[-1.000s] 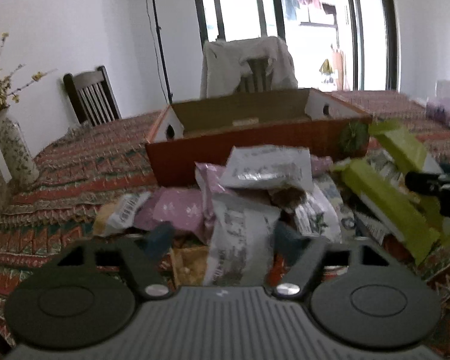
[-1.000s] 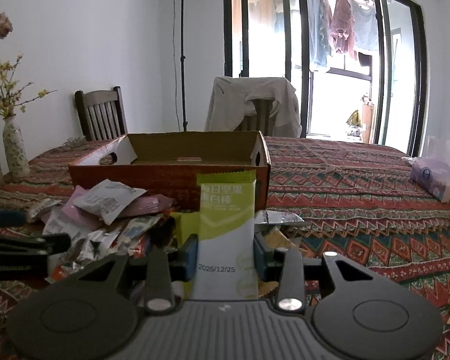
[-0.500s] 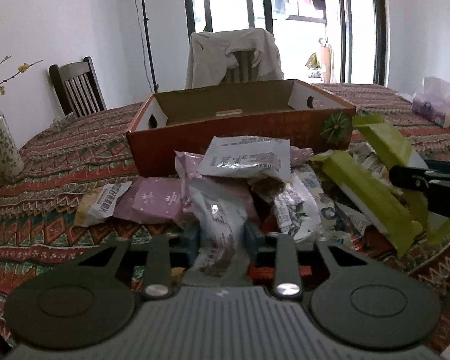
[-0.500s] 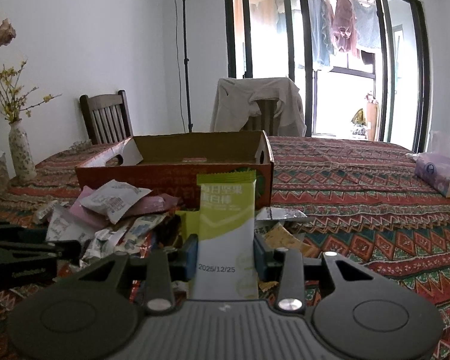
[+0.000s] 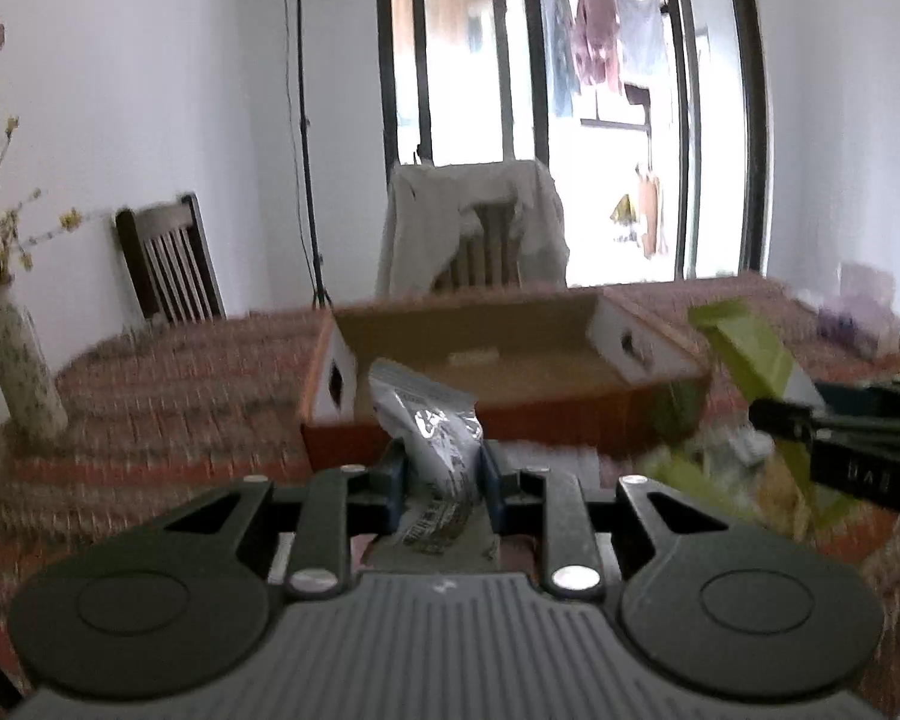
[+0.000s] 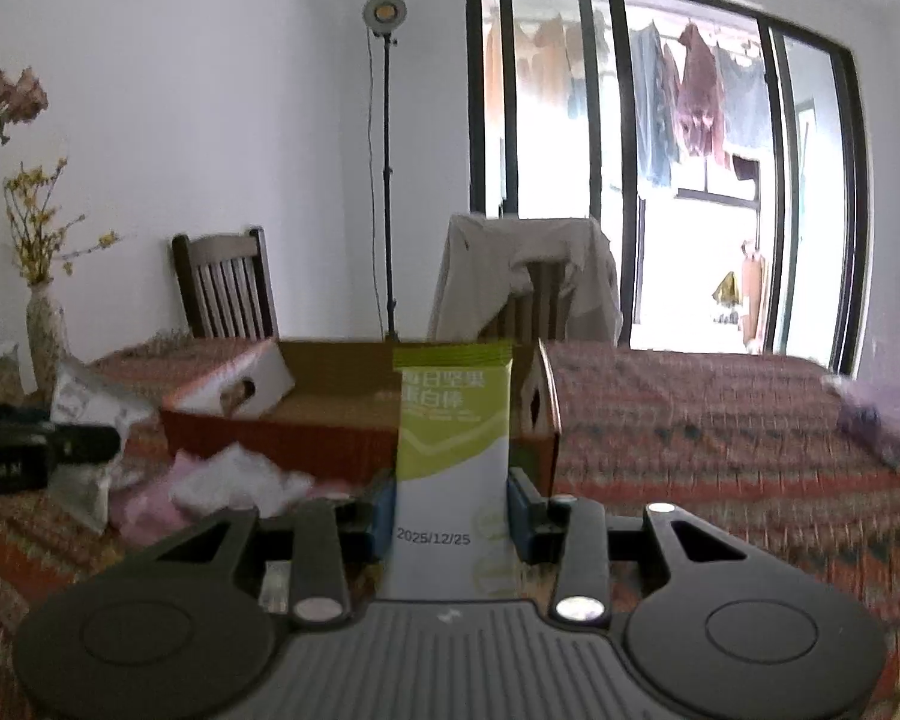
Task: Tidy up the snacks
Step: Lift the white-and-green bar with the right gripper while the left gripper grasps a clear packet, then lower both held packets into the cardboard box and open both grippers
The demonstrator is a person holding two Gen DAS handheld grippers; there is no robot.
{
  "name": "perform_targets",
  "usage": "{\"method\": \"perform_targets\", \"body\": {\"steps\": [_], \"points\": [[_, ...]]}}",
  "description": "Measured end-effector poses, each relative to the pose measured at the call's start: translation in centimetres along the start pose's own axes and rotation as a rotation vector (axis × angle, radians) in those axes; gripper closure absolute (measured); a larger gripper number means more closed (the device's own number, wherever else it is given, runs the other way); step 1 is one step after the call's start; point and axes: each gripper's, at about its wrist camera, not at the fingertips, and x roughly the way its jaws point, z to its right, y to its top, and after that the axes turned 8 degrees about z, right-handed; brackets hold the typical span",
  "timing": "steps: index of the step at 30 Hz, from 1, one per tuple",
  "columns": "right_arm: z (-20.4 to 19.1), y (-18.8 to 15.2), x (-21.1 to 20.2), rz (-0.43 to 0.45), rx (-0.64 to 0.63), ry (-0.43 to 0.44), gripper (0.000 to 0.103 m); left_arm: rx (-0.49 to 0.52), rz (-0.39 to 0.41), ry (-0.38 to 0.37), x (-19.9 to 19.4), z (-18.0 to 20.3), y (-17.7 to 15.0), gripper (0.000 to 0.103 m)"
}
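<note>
My left gripper (image 5: 441,468) has its jaws closing, and the pads press on a crinkled silver snack packet (image 5: 426,414) held up above the table. Beyond it lies an open cardboard box (image 5: 342,444) with an orange front wall. In the right wrist view, my right gripper (image 6: 450,504) is shut on an upright green-and-white bar packet (image 6: 453,420) in front of the same box (image 6: 306,438). The left gripper (image 6: 42,444) with its silver packet (image 6: 90,408) shows at the left edge there. Loose snack packets (image 6: 228,480) lie heaped before the box.
A patterned cloth (image 6: 690,450) covers the table. A vase with yellow sprigs (image 6: 45,330) stands at the left. A wooden chair (image 6: 225,288), a chair draped in cloth (image 6: 528,276) and a lamp stand (image 6: 387,180) are behind. A purple tissue pack (image 6: 876,420) lies far right.
The left gripper closed on the silver packet and lifted it off the heap. The right gripper rose a little with the green bar packet still in its grip.
</note>
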Motion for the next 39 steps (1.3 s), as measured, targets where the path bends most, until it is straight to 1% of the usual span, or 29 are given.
{"method": "perform_targets", "body": {"steps": [3,7,13,17,19,22,26,29,32,37,39], "points": [[-0.2,1.6,1.3,0.033,-0.008,0.006,0.066,-0.016,0.04,0.0,1.2,-0.4,2.3,0.077],[-0.4,4.0,3.8,0.07,-0.017,0.009,0.066,-0.033,0.067,0.01,3.8,-0.4,4.6,0.077],[0.0,6.7,8.9,0.085,0.011,-0.002,0.066,-0.075,0.052,0.031,8.5,-0.9,6.2,0.077],[0.6,7.7,12.9,0.069,0.041,-0.017,0.066,-0.105,0.021,0.06,12.7,-1.4,6.6,0.077],[0.9,7.6,14.9,0.052,0.059,-0.022,0.066,-0.124,0.003,0.074,14.5,-1.7,6.3,0.077],[1.2,6.6,17.9,0.003,0.07,-0.038,0.066,-0.151,-0.033,0.09,17.1,-2.5,5.7,0.077],[1.8,5.1,20.3,-0.056,0.077,-0.05,0.066,-0.152,-0.072,0.123,19.7,-3.3,4.4,0.077],[2.2,3.7,21.3,-0.105,0.079,-0.045,0.066,-0.151,-0.114,0.117,21.1,-3.7,3.1,0.077],[2.3,2.8,22.1,-0.147,0.084,-0.039,0.066,-0.147,-0.175,0.103,22.1,-3.9,1.9,0.077],[1.7,2.1,22.7,-0.202,0.073,-0.032,0.065,-0.169,-0.231,0.074,22.9,-4.5,1.0,0.077],[1.5,1.8,22.9,-0.219,0.058,-0.041,0.065,-0.175,-0.247,0.076,23.1,-4.6,0.6,0.076]]}}
